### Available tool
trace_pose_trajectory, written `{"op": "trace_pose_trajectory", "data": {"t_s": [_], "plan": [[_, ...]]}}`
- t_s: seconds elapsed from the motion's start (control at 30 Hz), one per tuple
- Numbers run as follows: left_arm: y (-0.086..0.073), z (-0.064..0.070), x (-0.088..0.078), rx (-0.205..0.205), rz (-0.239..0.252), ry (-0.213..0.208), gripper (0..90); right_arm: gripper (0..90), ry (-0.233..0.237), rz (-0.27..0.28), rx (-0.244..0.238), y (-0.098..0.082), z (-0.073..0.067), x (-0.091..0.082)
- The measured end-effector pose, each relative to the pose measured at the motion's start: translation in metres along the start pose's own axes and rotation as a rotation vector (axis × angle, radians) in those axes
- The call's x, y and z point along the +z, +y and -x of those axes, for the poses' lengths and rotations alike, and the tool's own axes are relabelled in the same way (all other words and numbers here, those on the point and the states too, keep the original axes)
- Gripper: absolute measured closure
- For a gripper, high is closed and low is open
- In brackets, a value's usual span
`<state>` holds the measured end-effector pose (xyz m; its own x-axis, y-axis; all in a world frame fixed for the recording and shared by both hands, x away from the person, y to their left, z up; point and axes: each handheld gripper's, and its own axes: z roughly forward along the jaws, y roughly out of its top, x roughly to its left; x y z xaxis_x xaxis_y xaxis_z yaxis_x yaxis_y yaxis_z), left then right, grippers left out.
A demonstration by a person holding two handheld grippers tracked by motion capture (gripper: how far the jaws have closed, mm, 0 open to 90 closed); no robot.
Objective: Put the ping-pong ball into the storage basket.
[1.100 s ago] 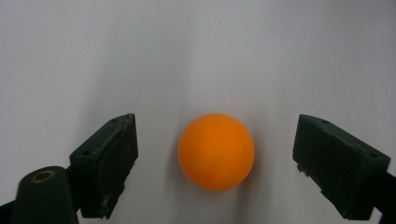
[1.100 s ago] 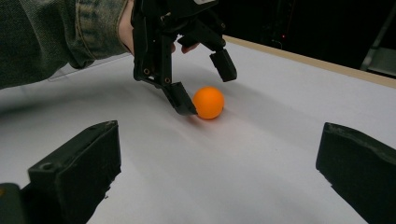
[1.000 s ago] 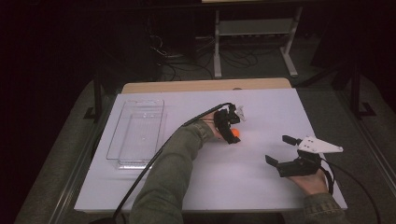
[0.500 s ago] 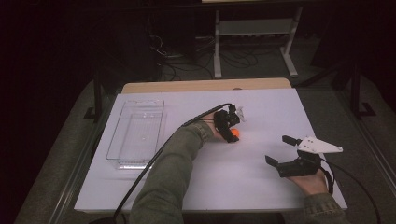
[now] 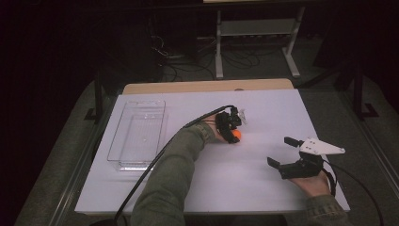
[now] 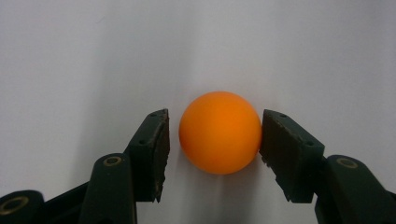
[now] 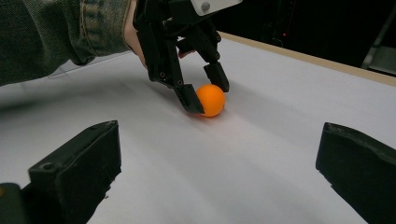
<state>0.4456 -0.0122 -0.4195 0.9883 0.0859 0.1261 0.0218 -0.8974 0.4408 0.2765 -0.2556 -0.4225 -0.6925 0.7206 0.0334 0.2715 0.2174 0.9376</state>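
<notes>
An orange ball rests on the white table top, near its middle. My left gripper points down over it, one jaw on each side. Its jaws have just been closing on the ball. In the left gripper view one pad touches the ball, while the other pad stands a sliver off it. The right gripper view shows the same ball between the left gripper's fingers. My right gripper lies low at the table's front right, open and holding nothing.
A clear plastic tray stands at the table's left side with nothing seen in it. A black cable trails from the left gripper along the sleeve. Beyond the far table edge stand a metal stand and cables on the floor.
Neither hand has shifted on the table. The ball stays in the same spot under the left gripper. No other difference is visible from above.
</notes>
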Motion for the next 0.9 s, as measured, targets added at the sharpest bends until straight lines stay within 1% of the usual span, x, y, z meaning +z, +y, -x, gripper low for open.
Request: {"op": "trace_pose_trajectory", "data": {"t_s": [0.13, 0.2, 0.23, 0.27, 0.33, 0.57, 0.7, 0.83, 0.9], "plan": [[0.000, 0.000, 0.001, 0.002, -0.006, 0.003, 47.0, 0.0, 0.000, 0.000, 0.000, 0.000, 0.000, 0.000], [0.000, 0.000, 0.001, 0.006, -0.009, 0.009, 47.3, 0.0, 0.000, 0.000, 0.000, 0.000, 0.000, 0.000], [0.000, 0.000, 0.001, 0.013, -0.015, 0.019, 47.3, 0.0, 0.000, -0.002, 0.001, 0.000, 0.000, 0.000], [0.000, 0.002, 0.002, 0.017, -0.027, 0.019, 48.4, 0.0, -0.001, -0.004, -0.001, 0.000, 0.000, 0.000], [0.000, 0.002, 0.003, 0.019, -0.028, 0.022, 50.1, 0.0, -0.001, -0.004, -0.001, 0.000, 0.000, 0.000], [0.001, 0.003, -0.001, 0.028, -0.034, 0.025, 50.5, 0.0, -0.003, 0.000, -0.001, 0.000, 0.000, 0.000], [0.002, 0.006, -0.002, 0.042, -0.044, 0.023, 50.6, 0.0, -0.004, -0.001, -0.001, 0.000, 0.000, 0.000], [0.002, 0.006, -0.005, 0.033, -0.031, 0.027, 50.6, 0.0, -0.004, -0.004, -0.002, 0.000, 0.000, 0.000], [0.002, 0.006, -0.008, 0.037, -0.030, 0.031, 50.6, 0.0, -0.002, -0.004, -0.001, 0.000, 0.000, 0.000]]}}
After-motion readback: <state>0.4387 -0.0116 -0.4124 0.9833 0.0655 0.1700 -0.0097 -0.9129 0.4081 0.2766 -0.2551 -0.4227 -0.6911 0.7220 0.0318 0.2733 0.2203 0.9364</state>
